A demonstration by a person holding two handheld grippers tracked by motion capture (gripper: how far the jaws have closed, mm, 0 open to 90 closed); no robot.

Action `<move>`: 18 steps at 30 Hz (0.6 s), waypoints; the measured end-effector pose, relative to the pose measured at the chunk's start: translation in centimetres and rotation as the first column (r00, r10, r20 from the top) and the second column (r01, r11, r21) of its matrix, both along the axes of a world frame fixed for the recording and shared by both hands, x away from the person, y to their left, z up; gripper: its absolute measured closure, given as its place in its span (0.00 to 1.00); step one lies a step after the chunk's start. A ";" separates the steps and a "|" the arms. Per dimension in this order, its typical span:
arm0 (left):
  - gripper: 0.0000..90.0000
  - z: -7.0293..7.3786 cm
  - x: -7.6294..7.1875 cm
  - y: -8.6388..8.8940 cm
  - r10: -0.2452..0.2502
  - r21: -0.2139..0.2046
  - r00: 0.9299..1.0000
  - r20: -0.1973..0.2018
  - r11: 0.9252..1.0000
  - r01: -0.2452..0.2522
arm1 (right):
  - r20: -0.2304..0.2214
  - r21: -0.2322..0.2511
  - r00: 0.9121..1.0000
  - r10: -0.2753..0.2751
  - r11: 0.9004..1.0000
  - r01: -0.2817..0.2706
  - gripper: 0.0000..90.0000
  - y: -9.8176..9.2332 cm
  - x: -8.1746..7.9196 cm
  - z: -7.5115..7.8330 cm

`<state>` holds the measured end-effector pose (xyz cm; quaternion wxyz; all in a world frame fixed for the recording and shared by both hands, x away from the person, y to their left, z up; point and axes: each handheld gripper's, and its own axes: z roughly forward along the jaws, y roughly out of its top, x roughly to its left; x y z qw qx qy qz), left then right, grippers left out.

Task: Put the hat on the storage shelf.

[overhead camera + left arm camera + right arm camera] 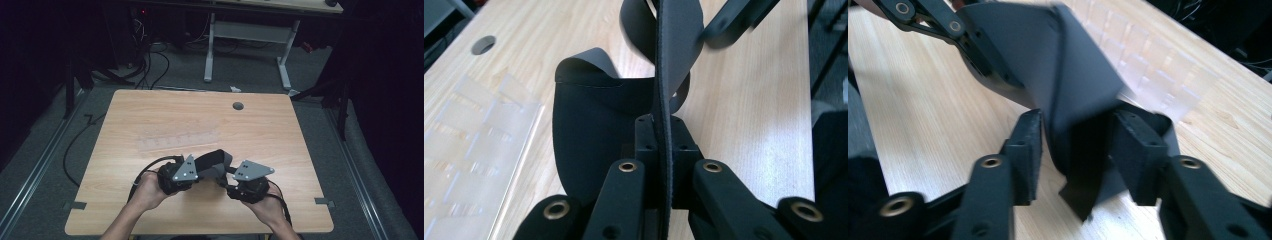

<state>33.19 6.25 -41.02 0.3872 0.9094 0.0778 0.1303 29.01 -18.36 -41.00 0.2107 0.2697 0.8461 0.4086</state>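
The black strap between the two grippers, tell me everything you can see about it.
The black strap is a wide, flat band of matte, dark fabric-like material with a stitched edge, seen in the left gripper view. It is lifted above the wooden table and curls into loops and folds. The left gripper is shut on one part, edge-on between its fingers. The right gripper has another fold between its fingers, with gaps visible on both sides.

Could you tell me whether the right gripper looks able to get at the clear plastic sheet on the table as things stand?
Probably not yet: the right gripper has the black strap between its jaws, though the clear sheet lies unobstructed just beyond.
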 end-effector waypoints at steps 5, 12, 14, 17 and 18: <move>0.97 0.3 0.6 2.0 0.039 -0.093 0.999 -0.037 0.995 -0.042 | 0.034 0.076 0.998 -0.057 0.996 0.055 0.54 -2.6 -0.6 -0.5; 0.97 0.7 1.5 4.3 0.111 -0.209 0.992 -0.065 0.970 -0.122 | -0.047 0.112 0.982 -0.182 0.976 0.186 0.54 -5.8 0.5 -4.2; 0.97 0.8 1.6 4.7 0.131 -0.230 0.989 -0.067 0.963 -0.143 | -0.073 0.099 0.971 -0.230 0.967 0.236 0.55 -6.6 1.2 -5.7; 0.97 0.9 1.9 5.3 0.150 -0.261 0.986 -0.074 0.951 -0.164 | -0.112 0.097 0.952 -0.286 0.950 0.297 0.55 -7.8 1.9 -7.6; 0.97 0.9 2.0 5.5 0.154 -0.274 0.985 -0.080 0.946 -0.170 | -0.133 0.092 0.941 -0.313 0.941 0.326 0.55 -8.4 2.3 -8.6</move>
